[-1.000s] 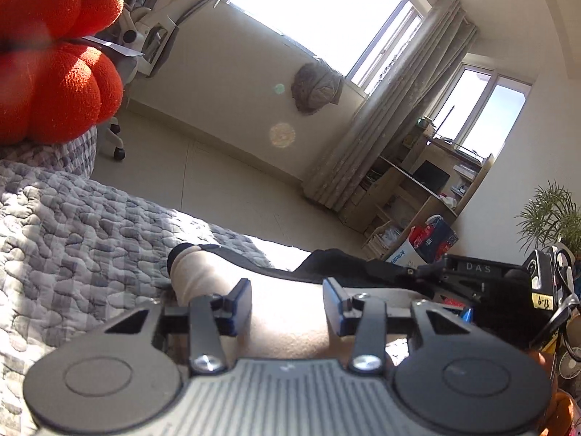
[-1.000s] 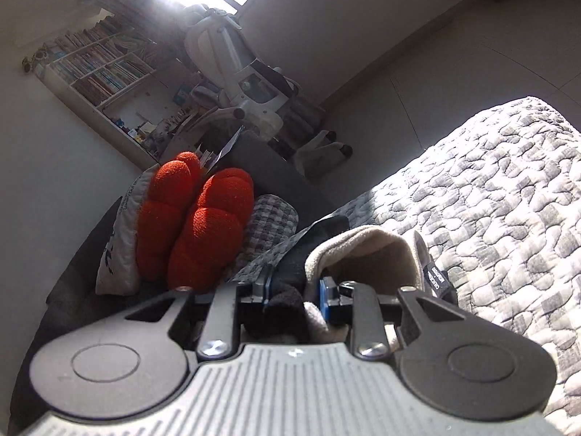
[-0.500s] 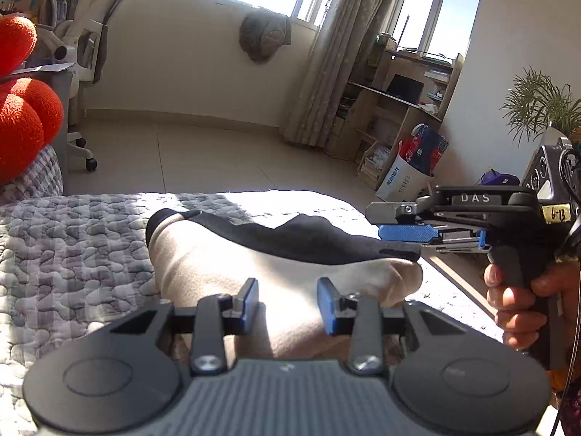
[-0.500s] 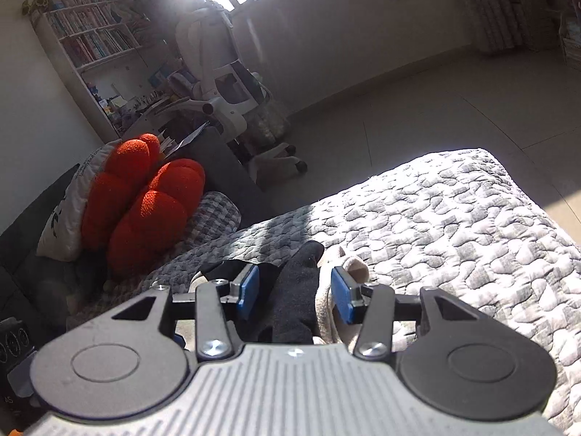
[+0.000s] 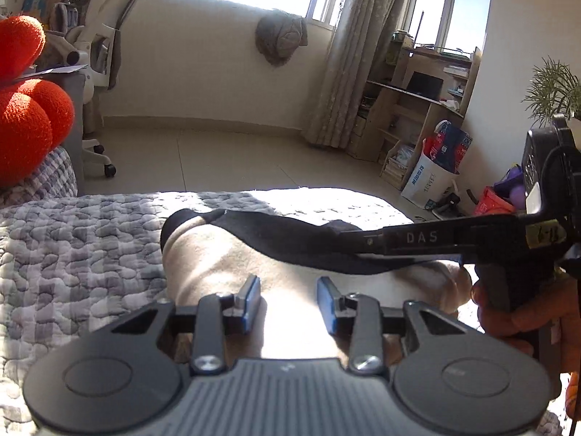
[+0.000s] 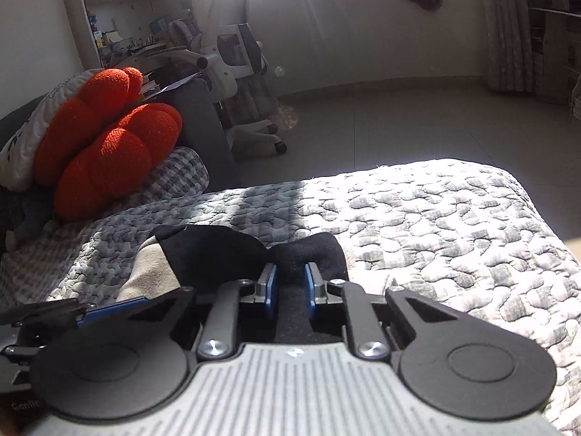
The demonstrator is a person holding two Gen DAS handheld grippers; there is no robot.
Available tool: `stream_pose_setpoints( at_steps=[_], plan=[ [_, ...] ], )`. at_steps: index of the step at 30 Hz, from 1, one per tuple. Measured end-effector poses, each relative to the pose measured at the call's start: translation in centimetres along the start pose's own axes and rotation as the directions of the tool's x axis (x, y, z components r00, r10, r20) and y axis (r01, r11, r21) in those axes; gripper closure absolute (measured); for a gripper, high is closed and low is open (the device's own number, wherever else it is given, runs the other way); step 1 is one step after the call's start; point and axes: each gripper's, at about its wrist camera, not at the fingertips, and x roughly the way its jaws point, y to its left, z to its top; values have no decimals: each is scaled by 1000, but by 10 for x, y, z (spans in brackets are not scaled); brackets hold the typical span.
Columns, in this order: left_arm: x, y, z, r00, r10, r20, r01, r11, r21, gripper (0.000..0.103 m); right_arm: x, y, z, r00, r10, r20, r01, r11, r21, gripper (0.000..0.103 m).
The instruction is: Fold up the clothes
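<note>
Garment (image 5: 232, 265): beige with black trim, lying on the quilted bed cover (image 5: 80, 254), in from the cover's sunlit far edge.
Right gripper (image 6: 290, 283): fingers have just been closing and now pinch a black fold of the garment.
Left gripper (image 5: 288, 299): fingers parted, beige cloth between them; pads not seen pressing it.
Person's hand (image 5: 523, 312): gripping the right gripper's handle, beside the garment.
Orange cushion (image 6: 105, 160): beyond the garment, at the cover's far left end.

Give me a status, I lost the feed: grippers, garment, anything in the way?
Right gripper has just closed on the garment's black part. Left gripper open over the beige part. Garment lies on the quilt. Nothing in the way.
</note>
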Motion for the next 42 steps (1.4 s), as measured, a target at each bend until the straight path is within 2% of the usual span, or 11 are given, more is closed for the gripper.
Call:
stream_pose_setpoints(
  at_steps=[3, 9, 13, 16, 18, 23, 27, 29, 36, 38, 42],
  plan=[
    [-8, -1, 3, 1000, 9, 7, -9, 1000, -1, 67, -10, 0, -1, 1000, 9, 16, -9, 1000, 15, 91],
    [-34, -3, 8, 998, -11, 66, 9, 1000, 30, 64, -55, 16, 5, 996, 25, 80, -23, 999, -27, 55],
    [-36, -5, 1, 999, -17, 34, 15, 999, 50, 64, -67, 24, 1, 997, -2, 76, 9, 996, -90, 54],
    [-34, -9, -8, 1000, -15, 9, 14, 997, 71, 63, -55, 24, -17, 997, -77, -13, 75, 987, -144, 54],
    [-35, -13, -11, 1000, -8, 8, 7, 995, 96, 63, -51, 22, -31, 995, -97, -19, 93, 983, -161, 51],
    [-45, -17, -10, 1000, 4, 0, -4, 994, 111, 60, -62, 15, -29, 997, -77, -20, 76, 995, -71, 44],
    [-56, -15, -5, 999, 17, -38, -12, 991, 132, 40, -76, 6, -28, 999, -45, -16, 45, 999, 26, 36],
    [-58, -13, -4, 996, 42, -81, -31, 991, 133, 37, -82, 2, -27, 999, -29, -17, 30, 997, 70, 33],
    [-58, -13, 5, 969, 126, -214, -117, 992, 57, 30, -97, -6, -18, 1000, -1, -25, 6, 979, 202, 20],
    [-59, -13, 7, 968, 117, -222, -112, 993, 33, 24, -98, -9, -17, 1000, 7, -19, -2, 969, 245, 3],
    [-60, -8, 11, 970, 82, -229, -88, 996, -18, 10, -94, -12, -18, 1000, 22, -23, -14, 953, 301, 0]
  ],
)
